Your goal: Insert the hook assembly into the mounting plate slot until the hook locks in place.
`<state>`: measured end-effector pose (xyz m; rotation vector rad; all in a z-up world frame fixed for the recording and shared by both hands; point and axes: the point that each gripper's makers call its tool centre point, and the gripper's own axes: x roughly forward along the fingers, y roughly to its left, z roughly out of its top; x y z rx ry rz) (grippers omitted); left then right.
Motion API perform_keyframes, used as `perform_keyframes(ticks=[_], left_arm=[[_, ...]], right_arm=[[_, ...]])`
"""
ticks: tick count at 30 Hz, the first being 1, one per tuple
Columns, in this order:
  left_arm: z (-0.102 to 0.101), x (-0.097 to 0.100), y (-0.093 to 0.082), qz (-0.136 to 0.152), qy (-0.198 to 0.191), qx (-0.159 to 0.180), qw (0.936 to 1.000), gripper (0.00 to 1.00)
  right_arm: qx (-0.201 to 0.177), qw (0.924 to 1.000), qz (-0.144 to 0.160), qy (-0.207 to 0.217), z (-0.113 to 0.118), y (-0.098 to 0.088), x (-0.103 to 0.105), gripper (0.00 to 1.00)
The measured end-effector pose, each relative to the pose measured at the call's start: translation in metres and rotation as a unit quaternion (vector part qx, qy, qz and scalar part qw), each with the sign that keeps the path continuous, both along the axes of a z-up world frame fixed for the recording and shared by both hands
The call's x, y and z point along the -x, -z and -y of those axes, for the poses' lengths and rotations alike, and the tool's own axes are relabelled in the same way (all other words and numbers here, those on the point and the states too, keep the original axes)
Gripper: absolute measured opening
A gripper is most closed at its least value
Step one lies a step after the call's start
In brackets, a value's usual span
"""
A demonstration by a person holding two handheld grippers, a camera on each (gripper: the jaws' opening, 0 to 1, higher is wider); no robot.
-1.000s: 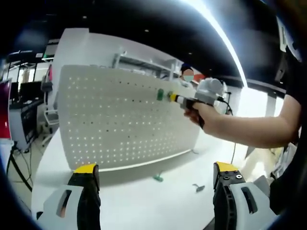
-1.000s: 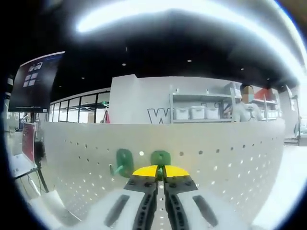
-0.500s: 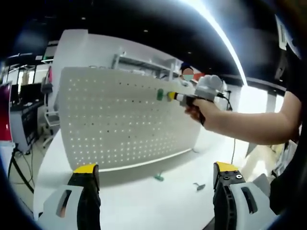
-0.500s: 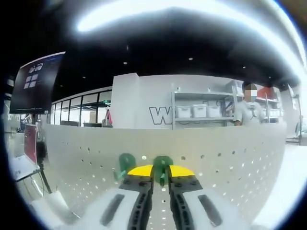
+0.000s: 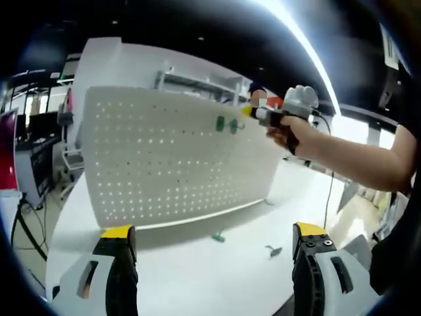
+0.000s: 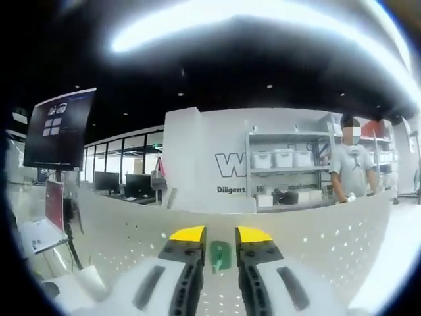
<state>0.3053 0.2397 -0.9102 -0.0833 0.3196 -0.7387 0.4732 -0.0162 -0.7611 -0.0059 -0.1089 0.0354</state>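
In the left gripper view, the left gripper (image 5: pixel 207 253) hangs low over the white surface (image 5: pixel 197 276) with its yellow-tipped jaws spread and empty; two small loose hooks, one green (image 5: pixel 218 237) and one grey (image 5: pixel 273 250), lie beyond them. Farther off stands the upright white perforated mounting plate (image 5: pixel 164 164), bearing two green plastic hooks (image 5: pixel 227 124) near its top edge. The right gripper (image 6: pixel 220 234) has its jaws parted around one mounted green hook (image 6: pixel 220 254); judged seated, confirm the lock and pull straight back without snagging it.

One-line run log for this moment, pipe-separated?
right gripper: open, facing green hook | two hooks on pegboard | left gripper: open, empty | spare hook on table
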Motion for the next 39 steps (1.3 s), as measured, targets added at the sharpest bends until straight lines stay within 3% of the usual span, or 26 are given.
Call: perform_keyframes(ticks=[10, 22, 39], left_arm=[[0.001, 0.007, 0.008, -0.014, 0.002, -0.008, 0.9999, 1.00], [0.005, 0.020, 0.017, -0.030, 0.006, -0.014, 0.9994, 1.00], [0.015, 0.040, 0.031, -0.051, 0.010, -0.019, 0.9985, 1.00]], right_arm=[[0.043, 0.9981, -0.040, -0.020, 0.008, 0.027, 0.032, 0.15], [0.056, 0.9939, -0.087, -0.036, 0.018, 0.070, 0.068, 0.16], [0.078, 0.9822, -0.153, -0.076, 0.012, 0.131, 0.121, 0.17]])
